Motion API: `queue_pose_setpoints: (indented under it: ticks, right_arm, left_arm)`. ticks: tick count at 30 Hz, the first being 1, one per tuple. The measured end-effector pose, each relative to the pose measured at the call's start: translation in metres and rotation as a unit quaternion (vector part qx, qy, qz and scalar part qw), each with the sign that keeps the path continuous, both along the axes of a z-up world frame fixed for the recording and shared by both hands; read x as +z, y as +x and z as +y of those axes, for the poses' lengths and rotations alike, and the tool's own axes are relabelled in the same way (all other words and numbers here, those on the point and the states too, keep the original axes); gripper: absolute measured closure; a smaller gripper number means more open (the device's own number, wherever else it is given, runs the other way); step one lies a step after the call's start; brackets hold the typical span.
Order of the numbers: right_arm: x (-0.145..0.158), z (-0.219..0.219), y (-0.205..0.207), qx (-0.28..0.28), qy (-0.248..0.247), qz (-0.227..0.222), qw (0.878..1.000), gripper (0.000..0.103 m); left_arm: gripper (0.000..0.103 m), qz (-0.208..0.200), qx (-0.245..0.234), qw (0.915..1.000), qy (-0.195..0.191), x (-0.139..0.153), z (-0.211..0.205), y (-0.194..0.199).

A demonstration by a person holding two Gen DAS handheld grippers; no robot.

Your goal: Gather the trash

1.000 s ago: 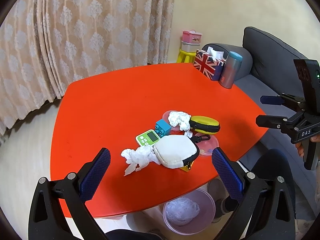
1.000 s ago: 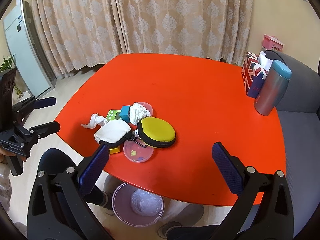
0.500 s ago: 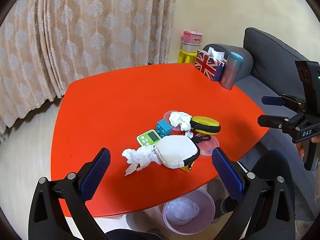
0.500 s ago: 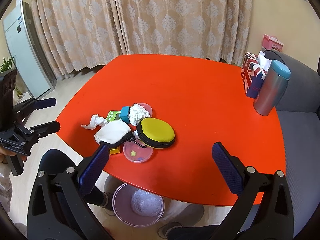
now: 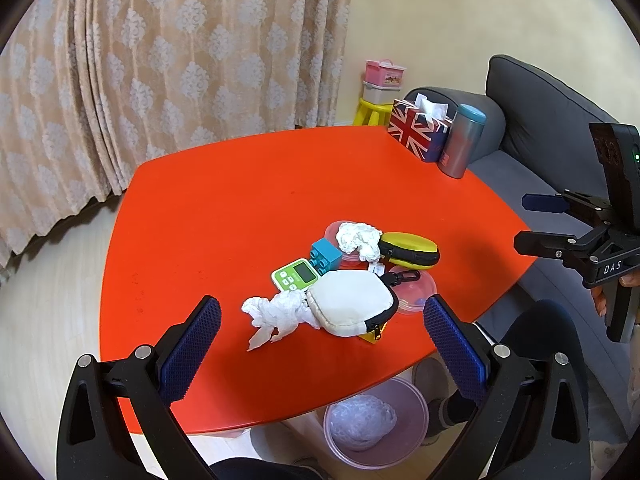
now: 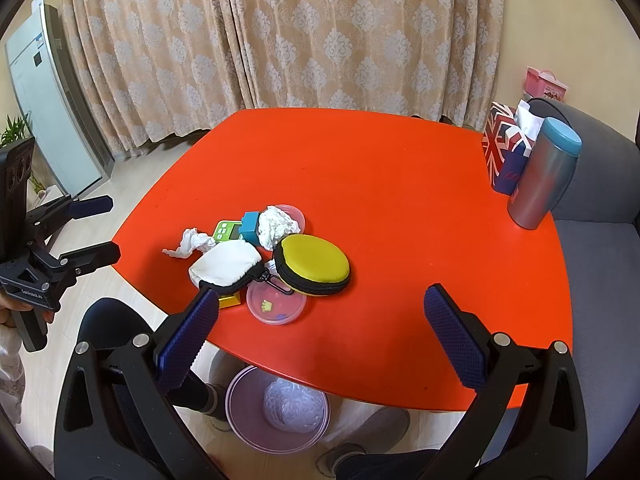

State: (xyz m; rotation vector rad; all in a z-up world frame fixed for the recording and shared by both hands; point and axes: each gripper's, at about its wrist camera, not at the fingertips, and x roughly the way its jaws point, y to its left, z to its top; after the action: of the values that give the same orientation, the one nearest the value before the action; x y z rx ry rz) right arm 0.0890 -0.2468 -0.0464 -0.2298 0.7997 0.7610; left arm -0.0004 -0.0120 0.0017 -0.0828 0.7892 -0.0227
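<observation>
Two crumpled white tissues lie on the red table. One tissue lies next to a white pouch; it also shows in the right wrist view. The other tissue rests on a pink lid; the right wrist view shows it too. A pink trash bin with a liner stands on the floor under the table's near edge, also in the right wrist view. My left gripper is open and empty above the near edge. My right gripper is open and empty, off the table's side.
A yellow zip case, a green timer, a blue block and a clear lidded dish crowd the tissues. A Union Jack tissue box and a grey tumbler stand at the far corner. A grey sofa borders the table.
Both views have shifted only slightly. Both grippers stay open and nothing on the table has moved.
</observation>
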Motion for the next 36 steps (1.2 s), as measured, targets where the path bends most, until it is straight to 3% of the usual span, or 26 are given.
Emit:
queue_pose_setpoints:
  ticks: [25, 36]
  right_arm:
    - [-0.002, 0.004, 0.002, 0.003, 0.001, 0.010, 1.000, 0.003]
    - [-0.014, 0.022, 0.036, 0.010, 0.002, 0.042, 0.999, 0.003]
  left_arm:
    - [0.006, 0.001, -0.003, 1.0000, -0.001, 0.000, -0.001, 0.000]
    - [0.006, 0.005, 0.001, 1.0000, -0.002, -0.003, 0.002, 0.002]
